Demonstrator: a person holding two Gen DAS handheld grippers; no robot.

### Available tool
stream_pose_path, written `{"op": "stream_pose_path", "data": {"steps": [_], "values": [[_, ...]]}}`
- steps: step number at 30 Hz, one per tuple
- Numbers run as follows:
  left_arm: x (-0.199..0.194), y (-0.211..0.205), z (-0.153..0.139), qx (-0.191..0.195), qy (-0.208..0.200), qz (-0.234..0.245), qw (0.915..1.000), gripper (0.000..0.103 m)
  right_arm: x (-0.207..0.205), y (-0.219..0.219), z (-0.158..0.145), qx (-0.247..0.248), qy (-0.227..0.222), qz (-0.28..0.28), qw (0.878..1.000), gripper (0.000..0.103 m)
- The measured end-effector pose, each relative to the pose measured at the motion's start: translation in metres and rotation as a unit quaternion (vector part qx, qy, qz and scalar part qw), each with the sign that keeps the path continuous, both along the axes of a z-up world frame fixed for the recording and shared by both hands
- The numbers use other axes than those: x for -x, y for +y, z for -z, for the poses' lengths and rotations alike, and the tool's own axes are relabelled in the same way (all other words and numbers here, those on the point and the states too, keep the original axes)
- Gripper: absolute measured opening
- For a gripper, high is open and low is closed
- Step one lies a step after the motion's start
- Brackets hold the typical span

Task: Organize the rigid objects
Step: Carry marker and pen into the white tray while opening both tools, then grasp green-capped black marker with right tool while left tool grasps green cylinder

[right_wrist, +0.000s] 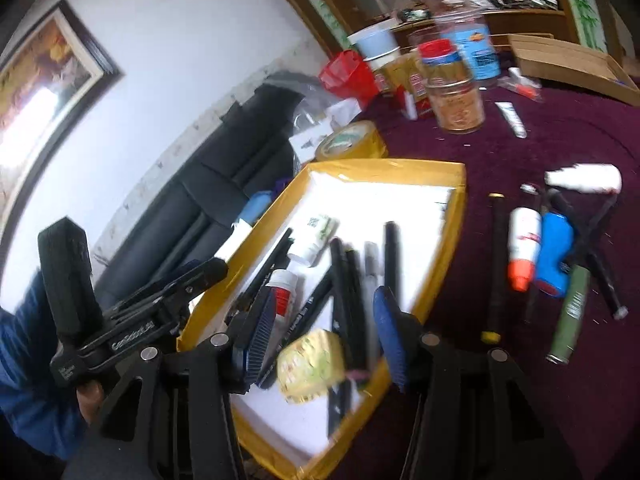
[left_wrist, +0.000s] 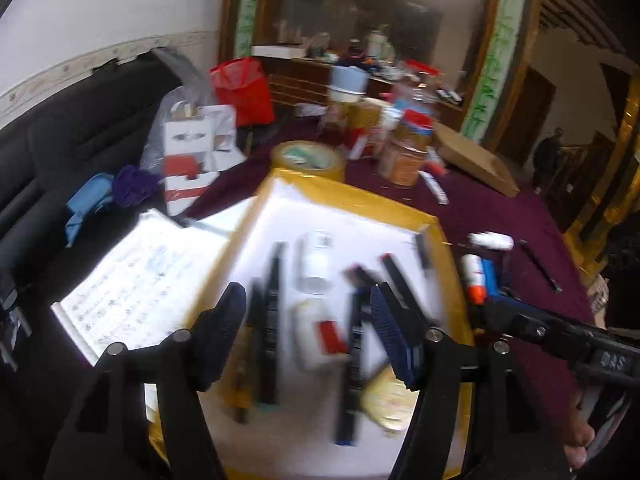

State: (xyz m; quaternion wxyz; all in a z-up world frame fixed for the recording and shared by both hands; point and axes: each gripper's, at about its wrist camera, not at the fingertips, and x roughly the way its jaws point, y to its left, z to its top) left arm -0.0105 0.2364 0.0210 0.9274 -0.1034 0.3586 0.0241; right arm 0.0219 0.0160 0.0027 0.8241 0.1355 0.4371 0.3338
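Both grippers [left_wrist: 306, 316] [right_wrist: 324, 328] gape empty above tray [right_wrist: 460, 216].

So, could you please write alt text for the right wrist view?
The right gripper hangs open over a yellow tray holding black pens, two small white bottles and a gold packet. More items lie right of it on the maroon tablecloth.

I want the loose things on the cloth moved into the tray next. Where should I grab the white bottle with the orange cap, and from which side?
Take the white bottle with the orange cap across the middle of its body, from above. It lies flat on the maroon cloth, cap toward the camera, with the blue object close along one side, so finger room there looks tight. The right gripper, open over the yellow tray, looks nearer.
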Motion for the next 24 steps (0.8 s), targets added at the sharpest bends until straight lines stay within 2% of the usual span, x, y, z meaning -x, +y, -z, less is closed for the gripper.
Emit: {"op": "stream_pose_path", "data": {"steps": [4, 12, 19, 24], "values": [[-0.001, -0.034, -0.005, 0.034, 0.01, 0.051, 0.998, 0.064, 0.002, -0.04, 0.002, -0.001, 0.003, 0.022, 1.0, 0.048], [-0.001, -0.113, -0.008, 0.041, 0.026, 0.123, 0.9912, 0.064, 0.003, -0.143, 0.008, -0.004, 0.026, 0.106, 0.994, 0.048], [-0.005, -0.159, -0.004, 0.051, 0.053, 0.158, 0.9846, 0.064, -0.005, -0.213, 0.01, 0.005, 0.035, 0.156, 0.987, 0.048], [-0.012, -0.18, -0.001, 0.038, 0.07, 0.17, 0.9821, 0.064, -0.022, -0.248, 0.01, 0.022, 0.027, 0.185, 0.982, 0.048]]}}
